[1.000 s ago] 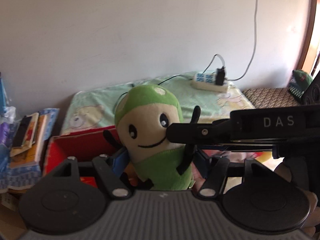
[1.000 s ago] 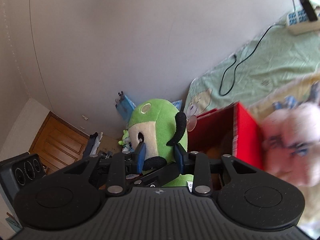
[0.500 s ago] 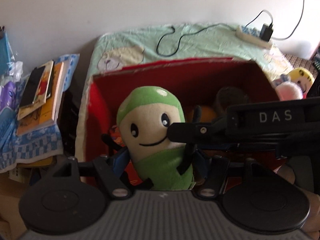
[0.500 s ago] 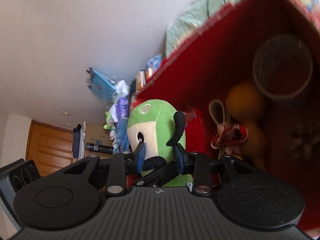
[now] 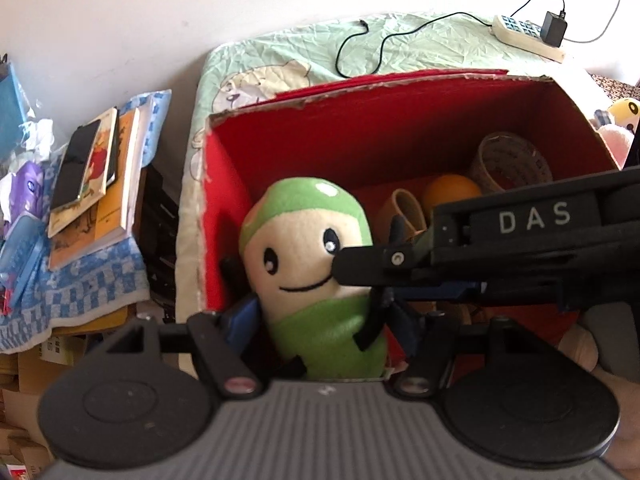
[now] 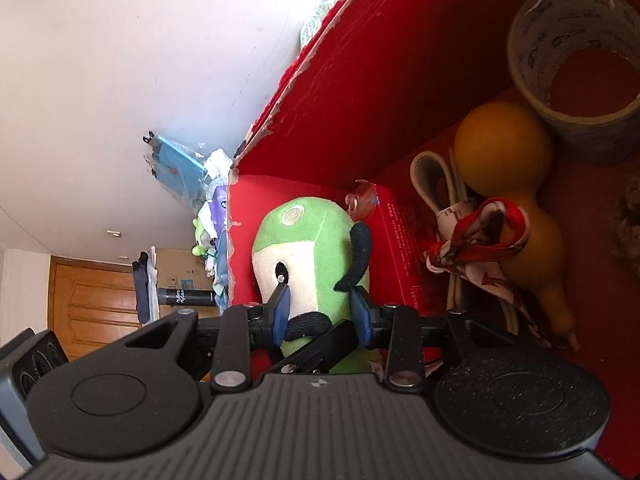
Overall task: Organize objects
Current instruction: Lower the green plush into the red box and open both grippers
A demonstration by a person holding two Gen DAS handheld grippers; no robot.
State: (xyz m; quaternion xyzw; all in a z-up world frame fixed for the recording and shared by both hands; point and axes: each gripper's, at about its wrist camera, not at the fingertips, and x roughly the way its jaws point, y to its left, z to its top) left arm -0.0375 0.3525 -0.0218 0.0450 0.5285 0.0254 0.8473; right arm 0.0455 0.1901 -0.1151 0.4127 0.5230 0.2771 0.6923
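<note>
A green and cream plush toy (image 5: pixel 308 256) with a smiling face hangs in the left end of an open red cardboard box (image 5: pixel 360 88). My left gripper (image 5: pixel 322 322) is shut on its lower body, a blue pad on each side. My right gripper (image 6: pixel 320 314) is shut on the same plush toy (image 6: pixel 316 240), reaching in from the side. In the left wrist view that right gripper shows as a black bar marked DAS crossing the toy's cheek. The inner wall of the red box (image 6: pixel 400 80) fills the right wrist view.
Inside the box lie a tape roll (image 6: pixel 576 64), an orange gourd (image 6: pixel 504 136) with a red and white ribbon (image 6: pixel 476 248), and a red carton (image 6: pixel 400 232). A stack of books (image 5: pixel 92 184) sits left of the box. A power strip (image 5: pixel 528 36) lies on the green sheet (image 5: pixel 280 52) behind.
Both grippers have carried the plush toy from above the bed down into the left end of the red box. The views have tilted downward into the box.
</note>
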